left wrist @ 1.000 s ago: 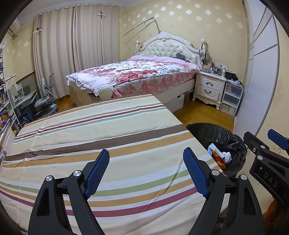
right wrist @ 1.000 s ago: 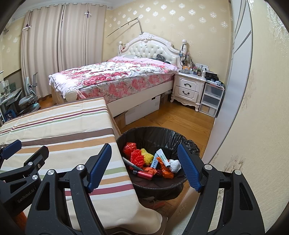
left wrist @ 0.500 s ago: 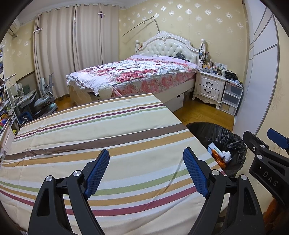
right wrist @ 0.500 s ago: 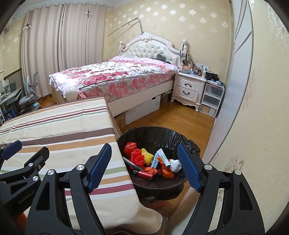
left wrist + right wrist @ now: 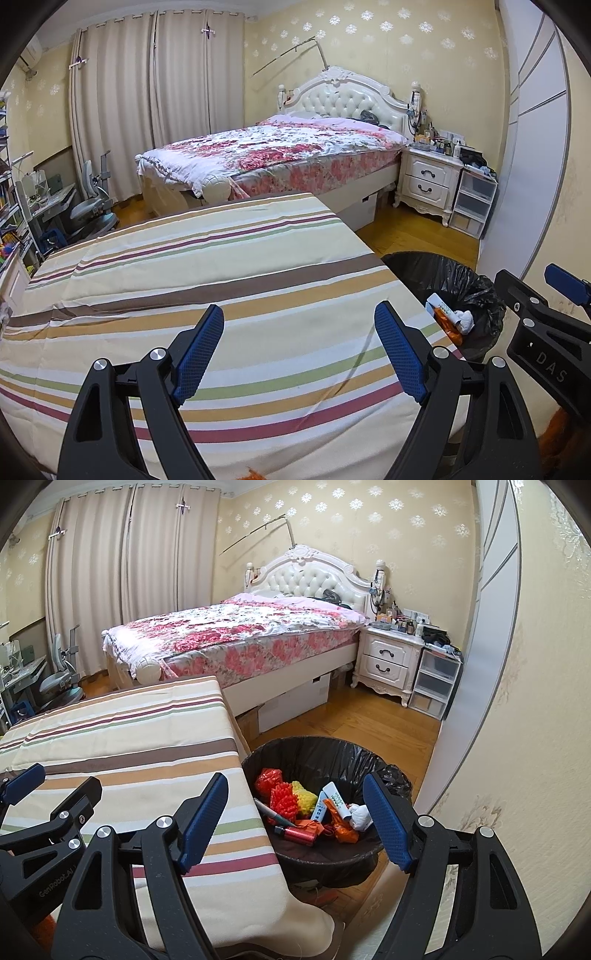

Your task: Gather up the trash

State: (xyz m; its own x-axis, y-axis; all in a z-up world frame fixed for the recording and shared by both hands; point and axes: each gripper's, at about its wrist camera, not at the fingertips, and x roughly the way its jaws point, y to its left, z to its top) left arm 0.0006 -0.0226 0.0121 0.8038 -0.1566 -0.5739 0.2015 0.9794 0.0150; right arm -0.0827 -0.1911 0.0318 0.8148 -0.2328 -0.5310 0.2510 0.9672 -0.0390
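Bin (image 5: 476,291) partly behind striped table (image 5: 221,280).

Right tool over the trash bin beside the striped surface

The right tool (image 5: 295,805) hangs with its blue pads wide apart and nothing between them, above a black-lined trash bin (image 5: 314,749) holding red, yellow and orange scraps, a white tube and crumpled paper. The striped surface (image 5: 129,738) lies to the left, where the left tool (image 5: 48,801) shows.

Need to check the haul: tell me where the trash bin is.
The trash bin stands on the wooden floor, off the striped table's right edge, centre in the right wrist view.
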